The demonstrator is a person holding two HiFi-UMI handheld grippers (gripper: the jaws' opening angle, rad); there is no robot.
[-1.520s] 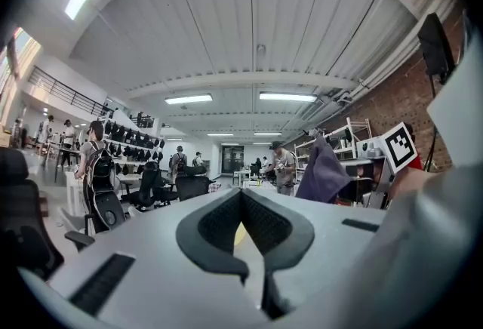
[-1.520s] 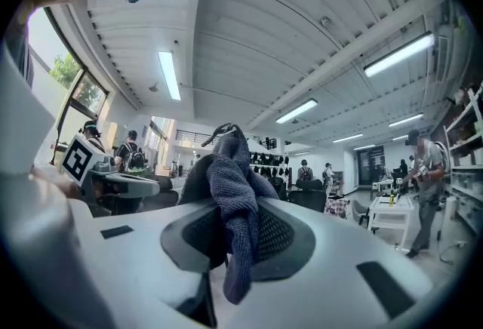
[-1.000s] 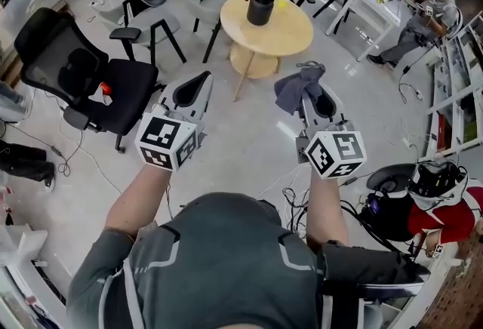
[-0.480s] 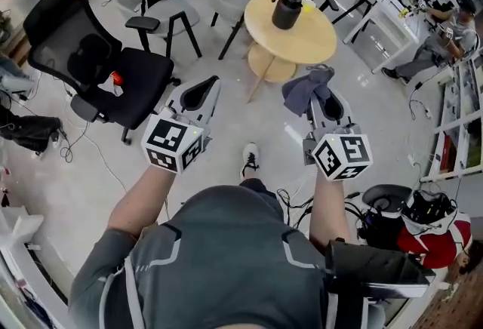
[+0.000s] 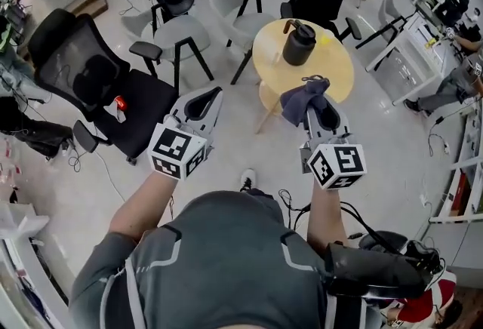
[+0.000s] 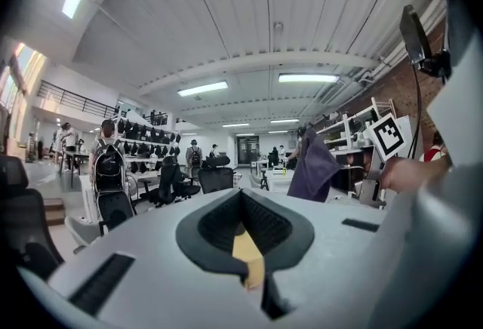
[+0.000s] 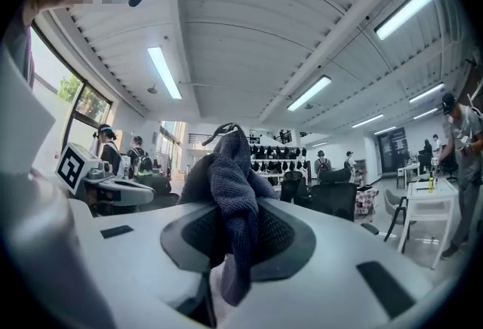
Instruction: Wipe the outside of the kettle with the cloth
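The cloth (image 5: 302, 97), a dark knitted rag, is pinched between the closed jaws of the right gripper (image 5: 317, 105). It bunches above the tips, and in the right gripper view a fold (image 7: 230, 192) hangs down between the pads. The left gripper (image 5: 213, 93) has its jaws pressed together with nothing between them. The kettle (image 5: 299, 43), dark with a top handle, stands upright on the round wooden table (image 5: 339, 71), ahead of both grippers and well apart from them. The cloth looks light, soft and limp, so it should wrap to a curved wall; the present hold on a gathered fold leaves enough loose fabric for wiping. The kettle looks rigid and smooth-sided and may slide or turn under a sideways push. It is best steadied at the handle or lid with the free gripper while the cloth works round the body. The table top is bare apart from the kettle and a small yellow object (image 5: 324, 40) beside it. The room is an open workshop with a pale glossy floor (image 5: 226, 146). A black office chair (image 5: 83, 71) and a grey chair (image 5: 177, 26) stand near the table.
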